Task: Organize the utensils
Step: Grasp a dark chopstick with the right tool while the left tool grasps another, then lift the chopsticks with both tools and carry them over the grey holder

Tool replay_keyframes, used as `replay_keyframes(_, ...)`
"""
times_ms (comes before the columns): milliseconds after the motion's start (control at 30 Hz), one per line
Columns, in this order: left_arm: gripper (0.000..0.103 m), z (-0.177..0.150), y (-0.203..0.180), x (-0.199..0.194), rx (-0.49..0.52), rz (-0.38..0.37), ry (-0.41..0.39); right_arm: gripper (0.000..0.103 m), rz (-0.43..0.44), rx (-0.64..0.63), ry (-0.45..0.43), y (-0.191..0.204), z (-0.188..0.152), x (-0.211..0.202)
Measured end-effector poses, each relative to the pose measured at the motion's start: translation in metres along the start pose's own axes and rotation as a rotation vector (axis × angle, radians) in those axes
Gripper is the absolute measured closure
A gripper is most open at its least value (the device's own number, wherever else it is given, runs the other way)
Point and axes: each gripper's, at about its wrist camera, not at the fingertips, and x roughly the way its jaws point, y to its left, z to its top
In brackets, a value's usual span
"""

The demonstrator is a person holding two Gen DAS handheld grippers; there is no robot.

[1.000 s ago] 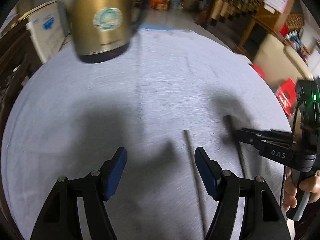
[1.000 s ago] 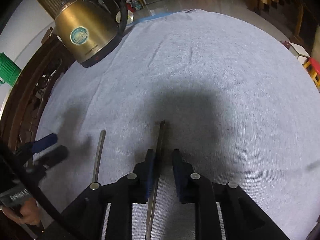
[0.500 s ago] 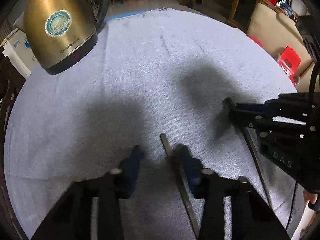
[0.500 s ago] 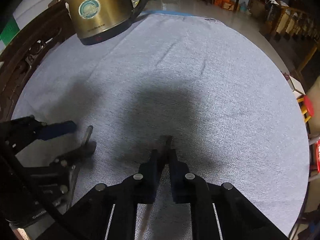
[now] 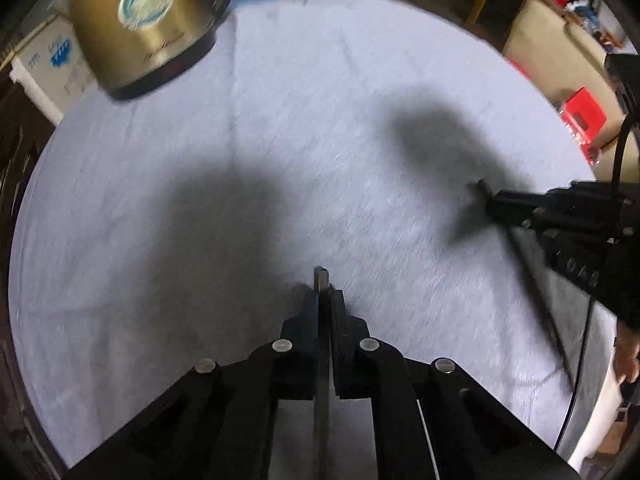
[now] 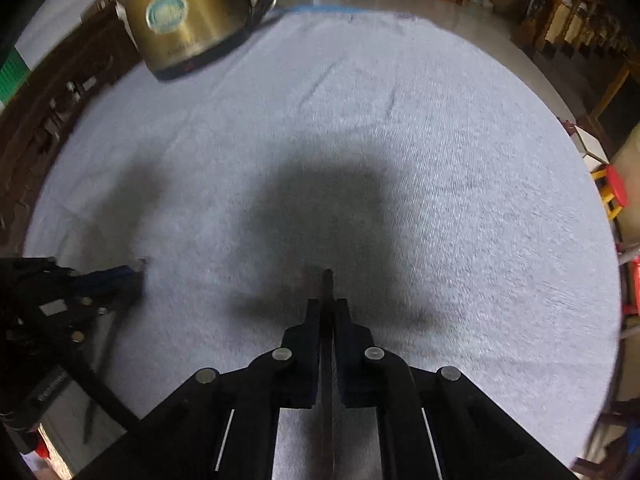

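Two chopsticks (image 5: 321,280) (image 6: 327,280), one kettle (image 5: 136,24), two claws (image 5: 324,300) (image 6: 328,308).

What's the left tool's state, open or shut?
Shut. In the left wrist view the left tool has both fingers pressed against a thin metal stick that pokes out ahead.

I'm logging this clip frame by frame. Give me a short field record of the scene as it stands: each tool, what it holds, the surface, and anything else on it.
left tool: shut on a thin dark utensil, whose tip pokes out past the fingers
right tool: shut on a second thin utensil, seen edge-on
utensil type: too slim and blurred to tell
surface: round table under a grey cloth
other item: brass-coloured kettle at the far left edge
tools' relation: side by side, apart
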Motion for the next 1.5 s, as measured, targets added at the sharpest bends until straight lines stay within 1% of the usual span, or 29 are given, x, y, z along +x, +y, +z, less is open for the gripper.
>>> replay_keyframes(67, 0.098, -0.002, 0.007, -0.001, -0.019, -0.005, 0.048, 0.096, -0.005, 0.000, 0.077, 0.004, 0.007, 0.004)
replay_keyframes(100, 0.098, -0.002, 0.012, 0.002, -0.037, -0.018, 0.091, 0.096, -0.011, -0.010, 0.111, 0.005, 0.010, 0.004)
replay_keyframes(133, 0.098, -0.002, 0.016, 0.002, -0.049, -0.029, 0.098, 0.096, -0.011, -0.004, 0.130, 0.004, 0.013, 0.006)
replay_keyframes(200, 0.098, 0.002, 0.023, 0.005, -0.083, -0.051, 0.151, 0.094, -0.016, -0.003, 0.170, 0.005, 0.018, 0.008)
replay_keyframes(267, 0.098, 0.009, 0.028, 0.010, -0.102, -0.066, 0.186, 0.094, -0.018, -0.003, 0.201, 0.005, 0.022, 0.009)
replay_keyframes(333, 0.094, 0.012, 0.030, 0.012, -0.112, -0.082, 0.218, 0.094, -0.019, -0.004, 0.212, 0.006, 0.025, 0.011)
replay_keyframes(400, 0.084, 0.019, 0.037, 0.020, -0.128, -0.096, 0.249, 0.094, -0.018, -0.020, 0.225, 0.006, 0.026, 0.011)
replay_keyframes(433, 0.081, 0.021, 0.037, 0.021, -0.135, -0.101, 0.272, 0.094, -0.015, -0.021, 0.231, 0.007, 0.030, 0.012)
replay_keyframes(467, 0.076, 0.021, 0.037, 0.022, -0.137, -0.094, 0.288, 0.094, -0.009, -0.022, 0.240, 0.008, 0.034, 0.013)
replay_keyframes(500, 0.074, 0.024, 0.038, 0.024, -0.138, -0.084, 0.297, 0.094, -0.005, -0.022, 0.246, 0.006, 0.045, 0.022)
replay_keyframes(600, 0.073, 0.028, 0.033, 0.026, -0.121, -0.061, 0.301, 0.094, -0.020, -0.037, 0.255, 0.006, 0.045, 0.022)
replay_keyframes(700, 0.074, 0.032, 0.029, 0.026, -0.101, -0.039, 0.284, 0.094, -0.027, -0.041, 0.238, 0.010, 0.045, 0.023)
replay_keyframes(733, 0.077, 0.033, 0.028, 0.026, -0.094, -0.024, 0.275, 0.093, -0.028, -0.046, 0.231, 0.011, 0.044, 0.023)
replay_keyframes(767, 0.087, 0.034, 0.024, 0.024, -0.078, 0.003, 0.268, 0.094, -0.029, -0.054, 0.226, 0.012, 0.044, 0.022)
replay_keyframes(800, 0.094, 0.032, 0.023, 0.023, -0.070, 0.020, 0.261, 0.095, -0.029, -0.062, 0.220, 0.015, 0.040, 0.025)
replay_keyframes(867, 0.098, 0.031, 0.028, 0.021, -0.085, 0.007, 0.250, 0.096, -0.025, -0.061, 0.206, 0.015, 0.039, 0.024)
replay_keyframes(900, 0.098, 0.030, 0.029, 0.021, -0.089, -0.001, 0.243, 0.096, -0.022, -0.060, 0.197, 0.015, 0.038, 0.023)
replay_keyframes(967, 0.098, 0.025, 0.031, 0.017, -0.072, 0.001, 0.217, 0.096, -0.013, -0.051, 0.177, 0.014, 0.030, 0.019)
replay_keyframes(1033, 0.098, 0.010, 0.037, 0.009, -0.065, 0.005, 0.190, 0.096, 0.006, -0.032, 0.152, 0.008, 0.014, 0.011)
replay_keyframes(1067, 0.098, -0.002, 0.036, 0.005, -0.070, 0.002, 0.177, 0.096, 0.013, -0.025, 0.135, 0.006, 0.011, 0.006)
replay_keyframes(1133, 0.098, -0.014, 0.046, -0.009, -0.096, 0.016, 0.126, 0.096, 0.026, -0.003, 0.087, 0.000, 0.003, -0.009)
replay_keyframes(1233, 0.098, -0.034, 0.061, -0.038, -0.144, 0.020, 0.012, 0.096, 0.063, 0.030, 0.011, -0.007, -0.010, -0.033)
replay_keyframes(1267, 0.098, -0.043, 0.070, -0.055, -0.175, 0.035, -0.045, 0.096, 0.081, 0.036, -0.027, -0.010, -0.016, -0.043)
replay_keyframes(1333, 0.098, -0.062, 0.078, -0.077, -0.212, 0.047, -0.130, 0.096, 0.076, 0.049, -0.097, -0.011, -0.029, -0.064)
replay_keyframes(1367, 0.098, -0.075, 0.086, -0.095, -0.236, 0.070, -0.190, 0.096, 0.074, 0.054, -0.142, -0.012, -0.038, -0.078)
replay_keyframes(1400, 0.098, -0.085, 0.090, -0.109, -0.253, 0.081, -0.232, 0.096, 0.080, 0.056, -0.178, -0.012, -0.045, -0.088)
replay_keyframes(1433, 0.098, -0.097, 0.095, -0.121, -0.273, 0.081, -0.271, 0.096, 0.087, 0.055, -0.231, -0.011, -0.053, -0.105)
replay_keyframes(1500, 0.098, -0.119, 0.103, -0.147, -0.304, 0.086, -0.340, 0.096, 0.079, 0.054, -0.299, -0.009, -0.065, -0.128)
